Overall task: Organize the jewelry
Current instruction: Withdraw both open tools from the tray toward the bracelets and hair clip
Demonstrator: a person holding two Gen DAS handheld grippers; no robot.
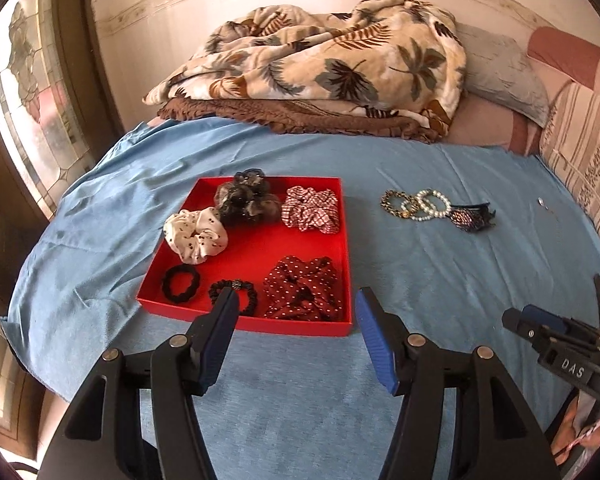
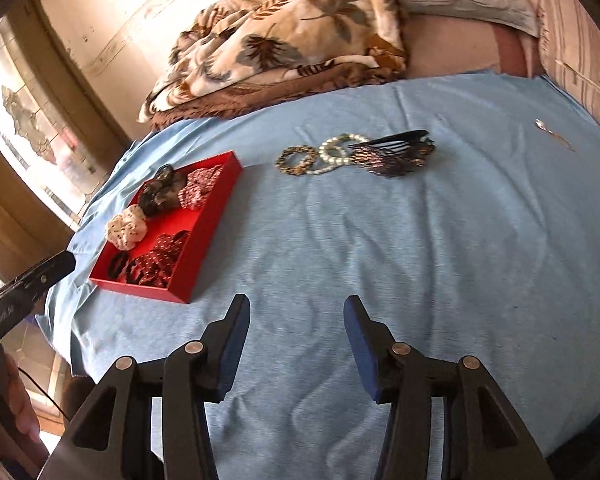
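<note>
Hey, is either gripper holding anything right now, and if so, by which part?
Nothing is held. The left gripper and the right gripper are both open and empty above the blue sheet.

The left finger (image 1: 220, 312) is covering part of a thin black hair tie (image 1: 236, 294) in the red tray (image 1: 244, 322). Under the leaf blanket (image 1: 320, 60), a brown cloth (image 1: 300, 118) is showing only its fringe. A tiny silver thing (image 2: 550, 132) is lying too small to identify. The other gripper (image 1: 560, 336) is running off the frame's edge, jaws unclear.
</note>
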